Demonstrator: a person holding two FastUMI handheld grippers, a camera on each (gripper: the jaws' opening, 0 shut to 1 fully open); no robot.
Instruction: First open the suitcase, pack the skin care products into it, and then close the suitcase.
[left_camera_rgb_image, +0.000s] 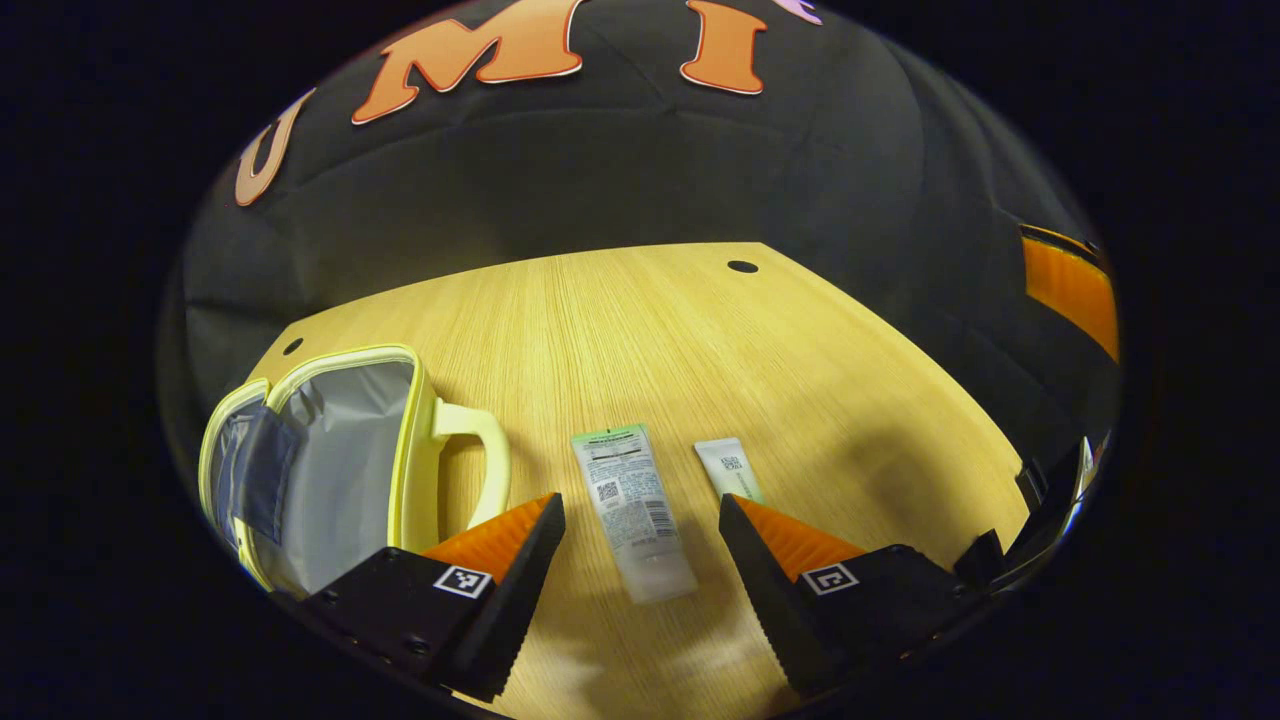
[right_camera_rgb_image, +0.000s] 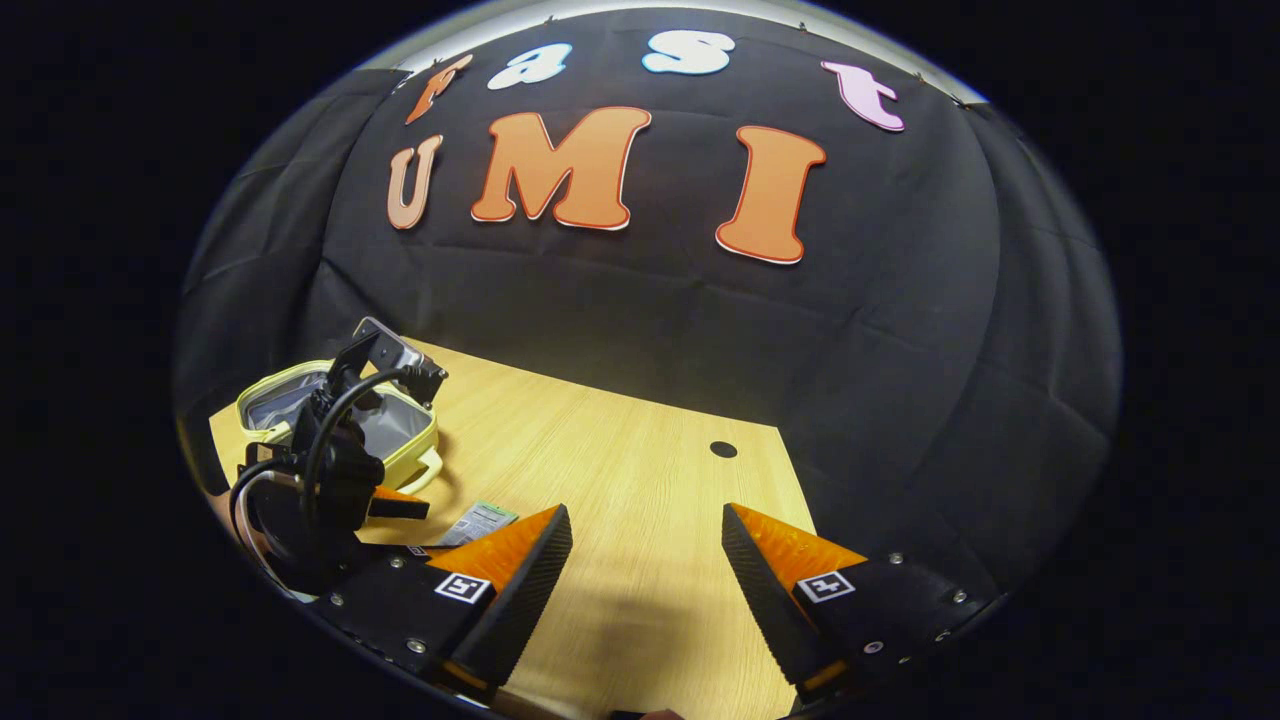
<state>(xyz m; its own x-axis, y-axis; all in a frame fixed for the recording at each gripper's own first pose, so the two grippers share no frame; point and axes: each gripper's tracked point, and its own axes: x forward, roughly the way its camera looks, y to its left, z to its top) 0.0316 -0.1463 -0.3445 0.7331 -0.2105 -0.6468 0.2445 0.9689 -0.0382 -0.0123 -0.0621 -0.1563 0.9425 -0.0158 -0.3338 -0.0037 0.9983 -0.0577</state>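
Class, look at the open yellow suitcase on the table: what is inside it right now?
The suitcase shows grey lining and a bluish pocket on its raised lid. No skin care product is visible inside; both tubes lie on the table. Its lower interior is hidden behind the left gripper's finger.

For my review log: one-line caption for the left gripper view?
Open left gripper hovers over the larger tube; smaller tube beside it, open yellow suitcase on the table.

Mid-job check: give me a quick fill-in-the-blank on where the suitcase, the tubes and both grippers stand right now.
1. The yellow suitcase lies with its lid ____.
2. The number of skin care tubes on the wooden table is ____.
3. The larger tube lies between the fingers of the ____ gripper.
4. The right gripper holds ____.

Missing words: open; two; left; nothing
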